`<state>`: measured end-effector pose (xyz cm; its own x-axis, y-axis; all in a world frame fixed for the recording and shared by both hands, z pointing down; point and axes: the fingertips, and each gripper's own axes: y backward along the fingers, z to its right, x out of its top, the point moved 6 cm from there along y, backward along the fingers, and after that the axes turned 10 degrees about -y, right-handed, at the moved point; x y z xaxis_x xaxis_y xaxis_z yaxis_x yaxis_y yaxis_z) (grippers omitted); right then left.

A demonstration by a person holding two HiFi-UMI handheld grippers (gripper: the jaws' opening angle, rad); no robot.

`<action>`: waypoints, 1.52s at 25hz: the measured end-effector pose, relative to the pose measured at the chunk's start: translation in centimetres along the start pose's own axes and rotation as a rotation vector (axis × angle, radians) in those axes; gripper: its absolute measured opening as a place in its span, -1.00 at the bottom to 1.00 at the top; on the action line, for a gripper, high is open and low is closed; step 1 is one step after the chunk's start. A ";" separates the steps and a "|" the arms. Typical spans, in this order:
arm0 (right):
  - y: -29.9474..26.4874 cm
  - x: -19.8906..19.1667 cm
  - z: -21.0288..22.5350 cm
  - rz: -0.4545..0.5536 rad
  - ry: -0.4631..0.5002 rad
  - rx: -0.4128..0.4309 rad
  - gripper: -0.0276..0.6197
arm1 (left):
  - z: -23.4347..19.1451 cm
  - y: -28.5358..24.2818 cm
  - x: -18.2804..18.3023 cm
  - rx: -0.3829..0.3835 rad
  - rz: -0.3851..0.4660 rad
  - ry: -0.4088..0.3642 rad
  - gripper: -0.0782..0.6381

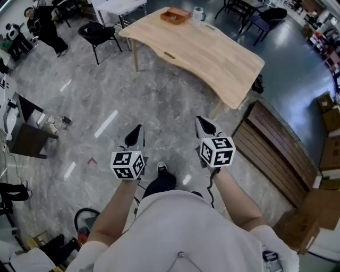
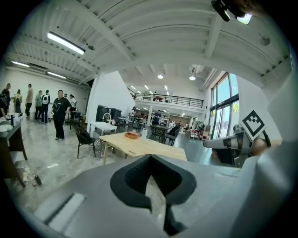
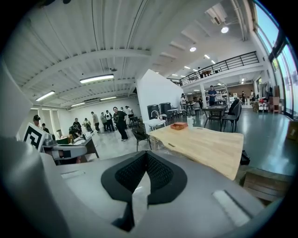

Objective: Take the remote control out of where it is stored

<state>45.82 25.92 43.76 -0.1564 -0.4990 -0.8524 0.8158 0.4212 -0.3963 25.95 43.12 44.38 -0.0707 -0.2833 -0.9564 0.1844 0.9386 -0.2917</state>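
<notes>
Left claw pinched shut on nothing, right claw closed and empty too, both held over grey floor, well short of the wooden counter. No sight of the remote control: probably inside the shallow brown box at the counter's far end, near a white mug. Likely light, rigid, slick plastic; best pinched across the narrow sides near mid-length, clear of the buttons.
</notes>
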 end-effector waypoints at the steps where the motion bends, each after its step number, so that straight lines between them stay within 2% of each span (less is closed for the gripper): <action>1: -1.9 1.1 -0.2 0.004 -0.001 -0.003 -0.83 | -1.5 -1.5 0.7 -0.006 0.000 0.000 -0.78; 8: -12.3 6.4 -1.0 0.021 -0.009 -0.031 -0.83 | -9.5 -10.5 4.5 -0.056 0.015 -0.014 -0.78; 15: -21.4 9.7 1.2 -0.002 -0.028 -0.028 -0.83 | -15.1 -18.8 5.9 -0.037 0.003 0.012 -0.78; 19: -28.3 12.4 2.7 -0.012 -0.031 -0.005 -0.83 | -19.0 -24.1 7.2 -0.007 0.004 0.011 -0.78; 23: -35.6 16.9 4.3 -0.012 -0.027 0.028 -0.83 | -23.5 -30.1 9.4 0.046 -0.002 0.019 -0.78; 31: -49.8 26.5 7.9 -0.020 -0.007 0.088 -0.83 | -30.8 -43.0 16.7 0.109 0.037 -0.002 -0.78; 38: -59.5 30.7 9.6 -0.044 -0.005 0.120 -0.83 | -35.5 -51.2 19.3 0.130 0.045 -0.001 -0.78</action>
<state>-2.16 -21.67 44.43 -0.1908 -0.5187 -0.8334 0.8692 0.3053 -0.3890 -19.69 -3.44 41.39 -0.0582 -0.2420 -0.9685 0.3129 0.9169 -0.2479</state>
